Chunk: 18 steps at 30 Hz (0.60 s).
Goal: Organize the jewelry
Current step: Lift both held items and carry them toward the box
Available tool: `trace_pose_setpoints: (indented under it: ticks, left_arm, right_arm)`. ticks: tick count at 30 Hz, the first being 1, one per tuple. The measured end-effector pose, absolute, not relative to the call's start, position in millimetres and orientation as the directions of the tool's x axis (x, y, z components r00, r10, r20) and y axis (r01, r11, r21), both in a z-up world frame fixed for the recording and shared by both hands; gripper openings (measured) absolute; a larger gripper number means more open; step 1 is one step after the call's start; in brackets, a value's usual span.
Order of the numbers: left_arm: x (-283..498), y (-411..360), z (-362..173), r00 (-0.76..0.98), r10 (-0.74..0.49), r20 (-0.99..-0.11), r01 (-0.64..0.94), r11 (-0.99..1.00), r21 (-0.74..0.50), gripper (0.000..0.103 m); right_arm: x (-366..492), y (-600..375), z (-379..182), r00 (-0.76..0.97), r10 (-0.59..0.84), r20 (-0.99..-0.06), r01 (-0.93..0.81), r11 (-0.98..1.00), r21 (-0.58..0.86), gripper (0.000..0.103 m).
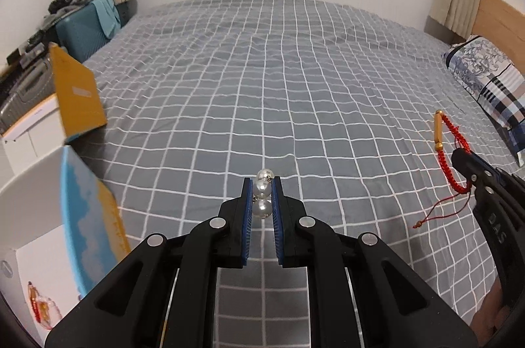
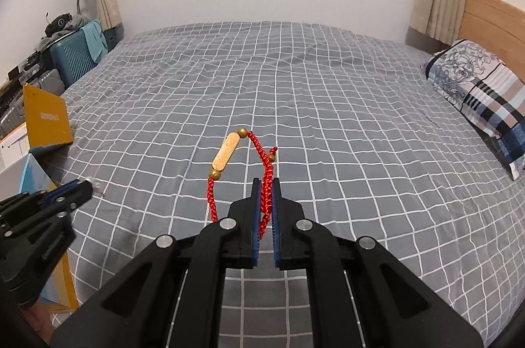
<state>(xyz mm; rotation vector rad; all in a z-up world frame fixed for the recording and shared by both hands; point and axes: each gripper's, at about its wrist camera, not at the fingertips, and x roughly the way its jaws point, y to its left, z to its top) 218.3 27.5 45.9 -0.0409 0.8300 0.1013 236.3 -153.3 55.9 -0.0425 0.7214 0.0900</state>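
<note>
A bed (image 1: 295, 69) with a grey sheet crossed by white grid lines fills most of both views, its far edge against a white wall. A patterned pillow (image 2: 482, 95) lies at the right side by the wooden headboard. At the near left stands an open box (image 1: 82, 216) with blue and yellow flaps; a red-corded item lies on its white floor. Farther left is a teal suitcase (image 1: 82, 30).

The left tool (image 1: 261, 194) is held above the sheet, its blue pads clamped on a string of white pearls (image 1: 263, 189); one pearl sits between the pads, one pokes past the tips, one lies nearer the camera.

The right tool (image 2: 266, 194) is clamped on a red braided bracelet (image 2: 262, 157). The bracelet loops up beyond the tips, lifted clear of the sheet, carrying a gold bar bead (image 2: 225, 156) between two round gold beads.
</note>
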Motion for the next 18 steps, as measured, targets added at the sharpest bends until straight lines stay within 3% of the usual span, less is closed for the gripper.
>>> trace_pose_setpoints:
  ticks: [18]
  left_arm:
    - [153,41,79,0.727,0.107,-0.678,-0.127,0.992,0.020,0.011]
  right_arm:
    - [205,-125,73,0.762,0.084,-0.642,-0.133,0.991,-0.029,0.005]
